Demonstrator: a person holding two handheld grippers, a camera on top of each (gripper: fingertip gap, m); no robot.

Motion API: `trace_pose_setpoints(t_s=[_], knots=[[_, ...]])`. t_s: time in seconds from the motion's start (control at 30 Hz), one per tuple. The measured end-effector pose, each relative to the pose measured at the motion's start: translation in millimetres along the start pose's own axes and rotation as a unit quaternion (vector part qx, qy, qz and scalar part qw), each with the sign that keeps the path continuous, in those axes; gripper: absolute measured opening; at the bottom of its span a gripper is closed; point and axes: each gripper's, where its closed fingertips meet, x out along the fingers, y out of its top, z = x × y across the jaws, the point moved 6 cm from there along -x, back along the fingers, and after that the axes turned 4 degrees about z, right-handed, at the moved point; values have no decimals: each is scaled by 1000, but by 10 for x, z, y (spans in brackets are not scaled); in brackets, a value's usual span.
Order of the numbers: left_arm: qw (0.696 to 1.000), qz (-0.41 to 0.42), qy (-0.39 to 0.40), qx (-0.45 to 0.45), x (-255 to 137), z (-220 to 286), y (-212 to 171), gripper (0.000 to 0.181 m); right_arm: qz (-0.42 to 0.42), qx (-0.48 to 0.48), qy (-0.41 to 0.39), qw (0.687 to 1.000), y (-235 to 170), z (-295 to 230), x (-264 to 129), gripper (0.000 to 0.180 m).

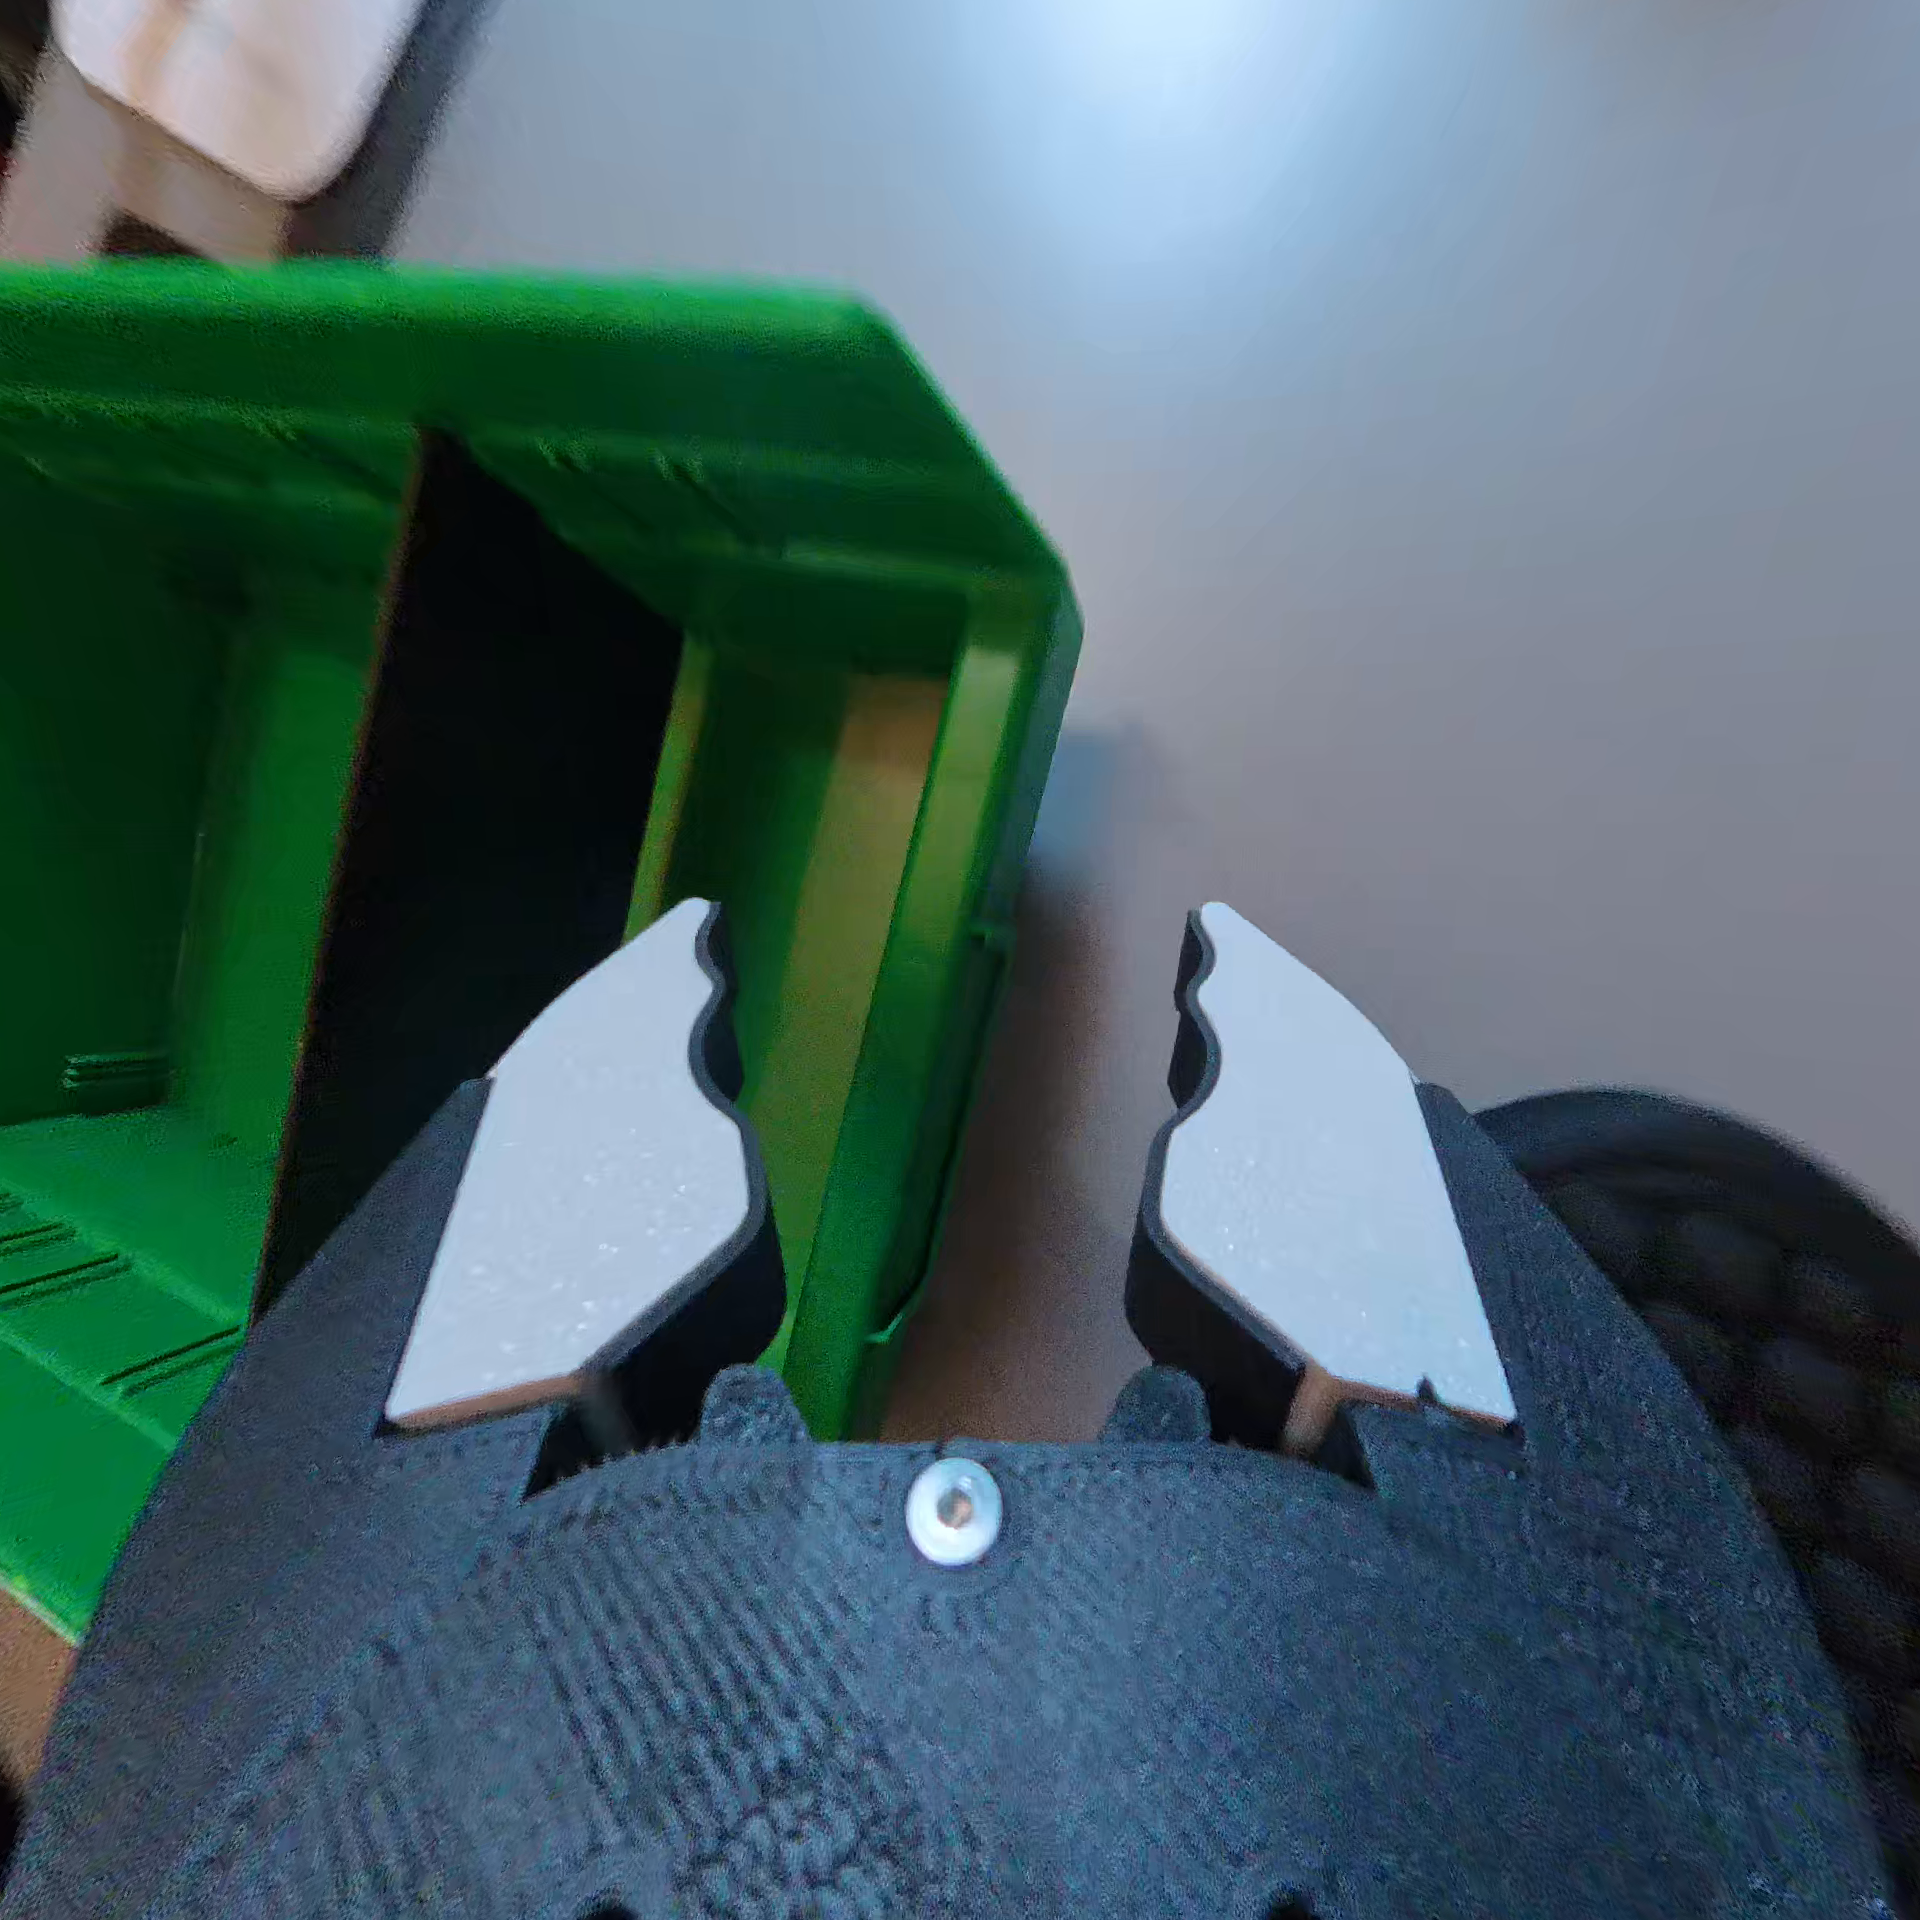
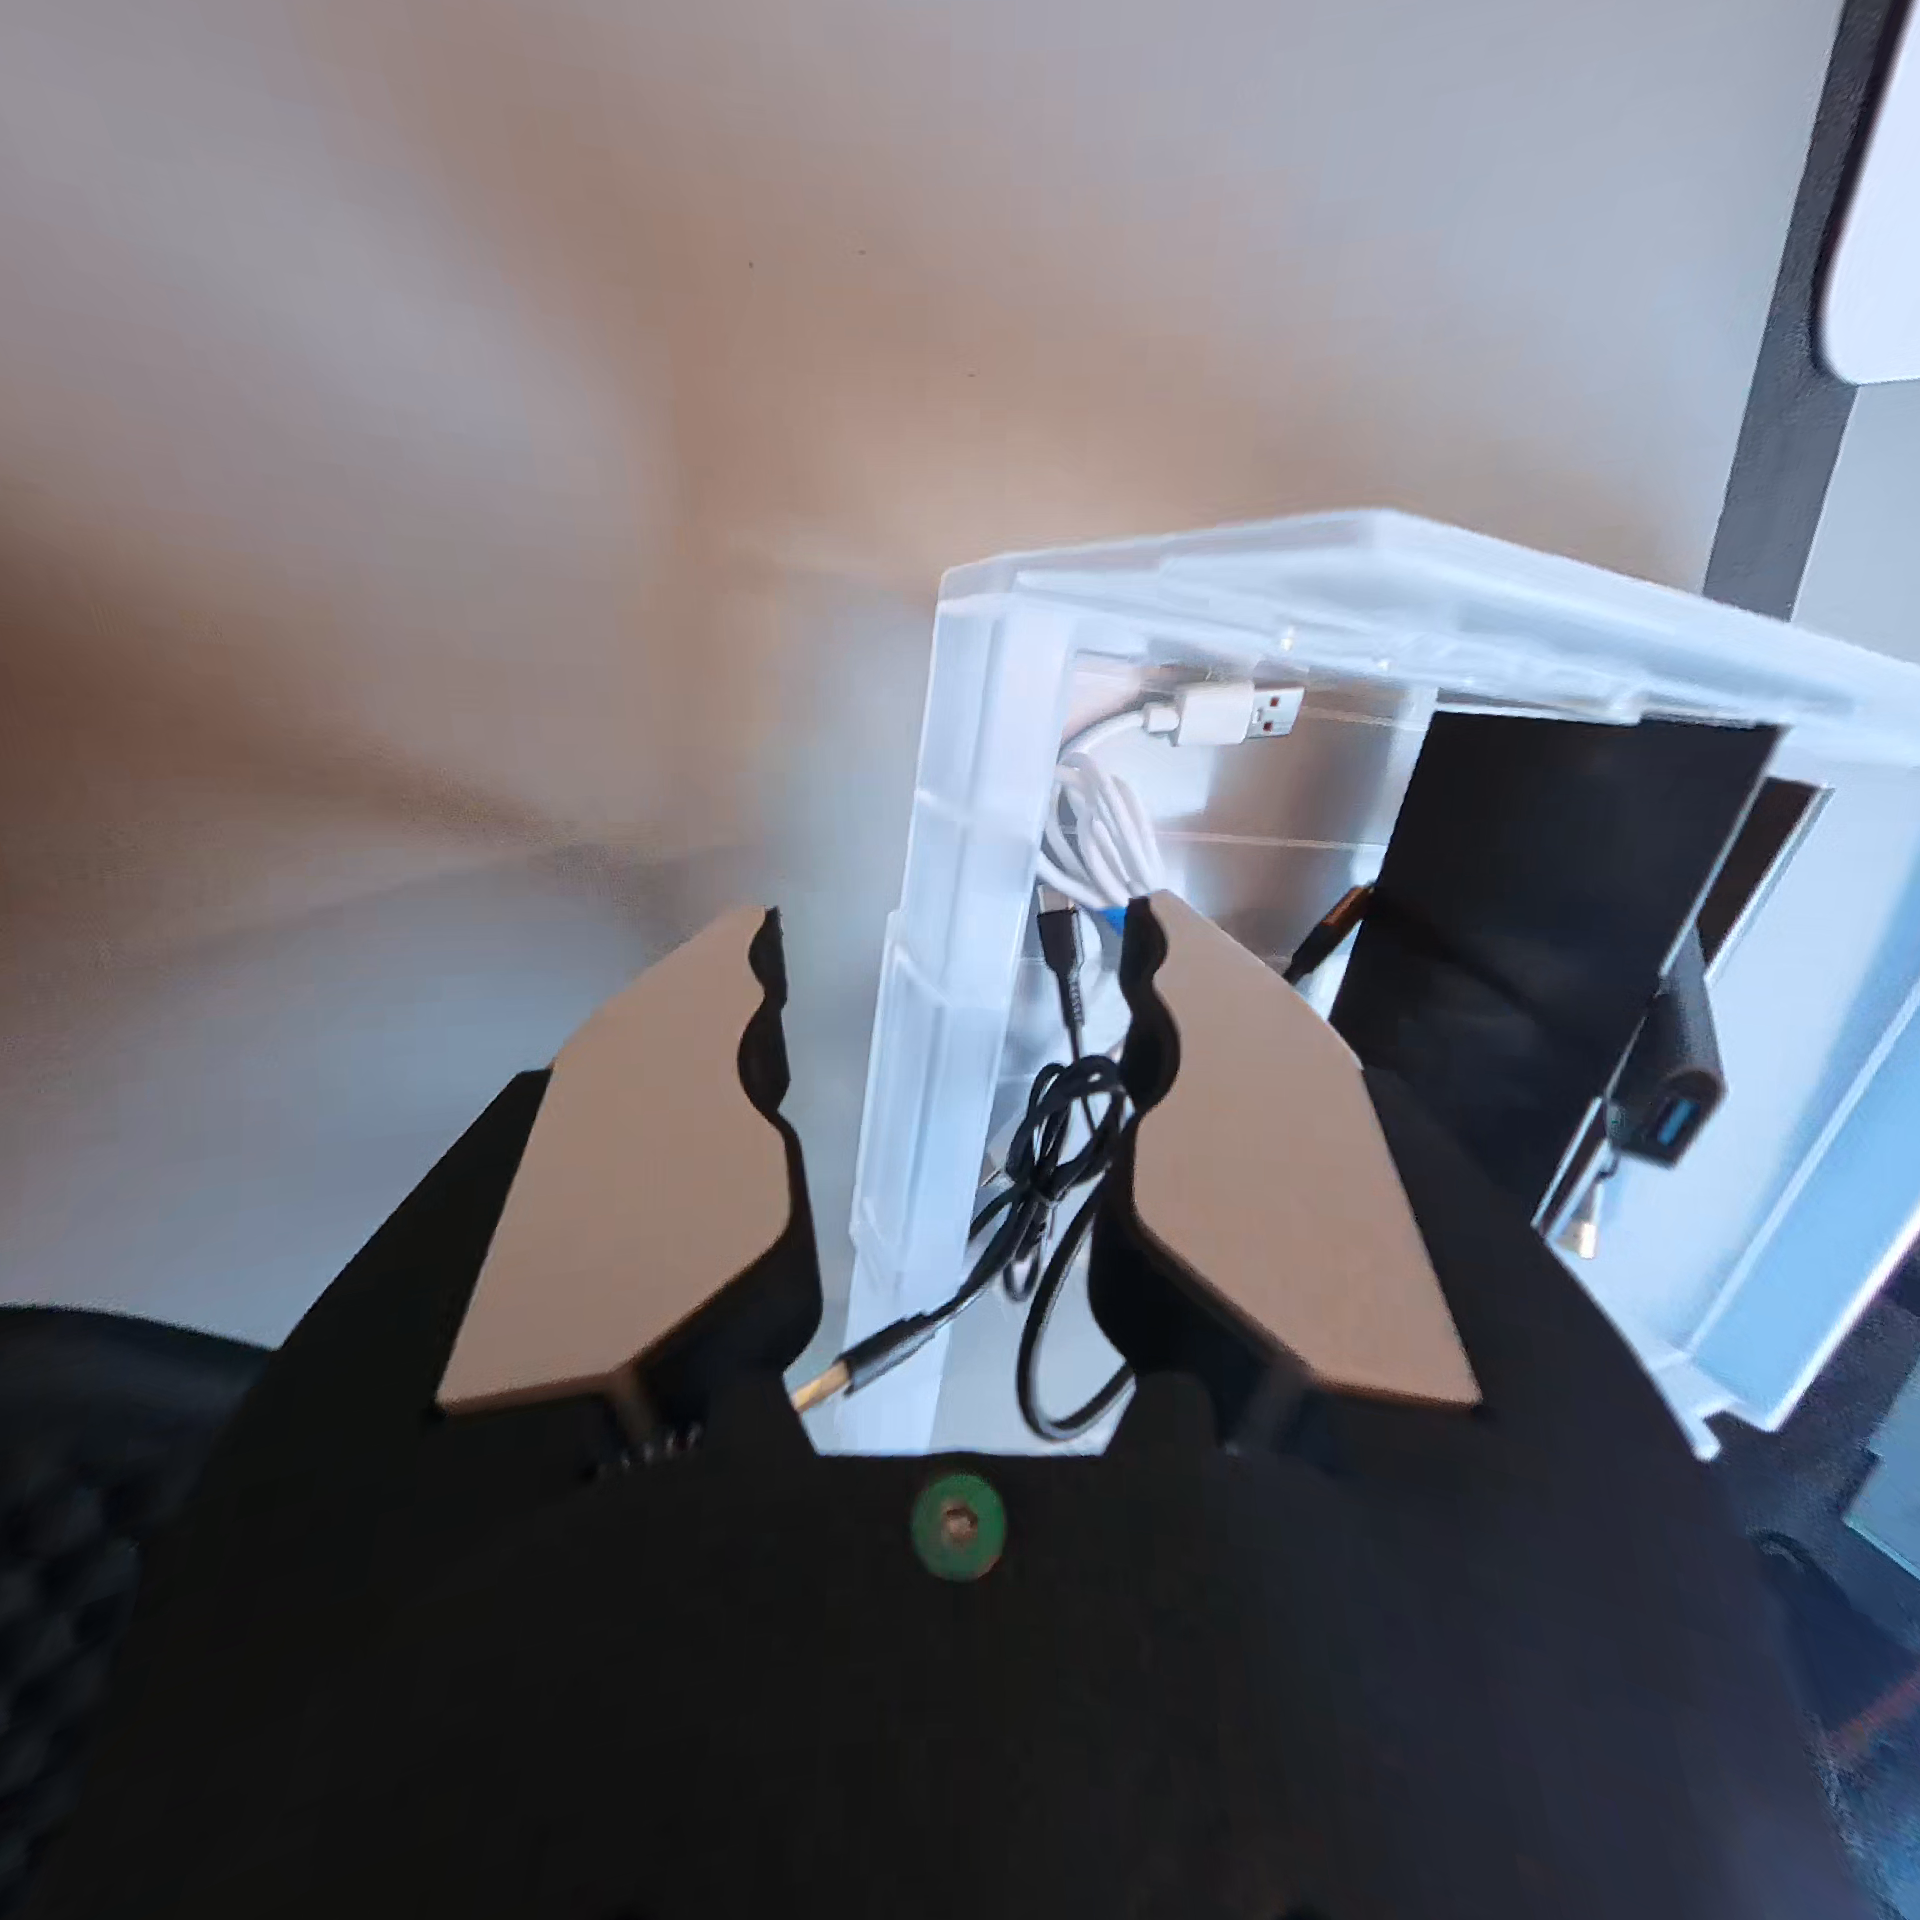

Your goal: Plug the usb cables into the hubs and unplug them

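Note:
In the right wrist view a clear plastic bin [image 2: 935, 831] holds a coiled white USB cable [image 2: 1226, 715] at the back and a thin black USB cable [image 2: 1049, 1153] in front, its metal plug [image 2: 831, 1387] toward me. A black divider [image 2: 1507, 935] splits the bin; a dark hub with a blue port [image 2: 1668, 1127] lies to its right. My right gripper [image 2: 956, 920] is open and empty, its fingertips over the bin's left end above the black cable. In the left wrist view my left gripper [image 1: 956, 914] is open and empty, over the right wall of a green bin [image 1: 623, 499].
The green bin has a black divider [image 1: 499, 831] inside and sits on a pale tabletop [image 1: 1455, 520]. A pale wooden piece [image 1: 208, 94] shows at the top left. A dark post [image 2: 1787, 312] stands behind the clear bin. Dark rounded mesh shapes [image 1: 1766, 1403] lie beside each gripper. The tips of one gripper are about 35 cm away from the tips of the other.

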Motion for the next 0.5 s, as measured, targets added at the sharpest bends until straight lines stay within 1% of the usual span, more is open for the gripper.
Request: trace_pose_setpoints(t_s=[0.03,0.07,0.1,0.17,0.2,0.3,0.5], knots=[[999,-33,2,16,64,-8,-82,81,-7,-7,-3,1000,22,24,55,61],[997,-64,7,35,126,-17,-154,78,-15,-14,-4,1000,38,45,108,57],[994,-90,14,56,182,-36,-212,73,-20,-24,-1,1000,49,54,159,46],[990,-104,25,92,266,-68,-246,40,-19,-43,5,999,69,41,231,41],[989,-98,17,107,294,-51,-235,32,-15,-55,-3,998,75,37,230,38],[987,-70,22,141,359,-12,-157,30,-11,-92,-19,996,36,-67,185,30],[982,-26,2,188,492,300,160,30,26,-163,-38,986,32,-584,-13,30]])
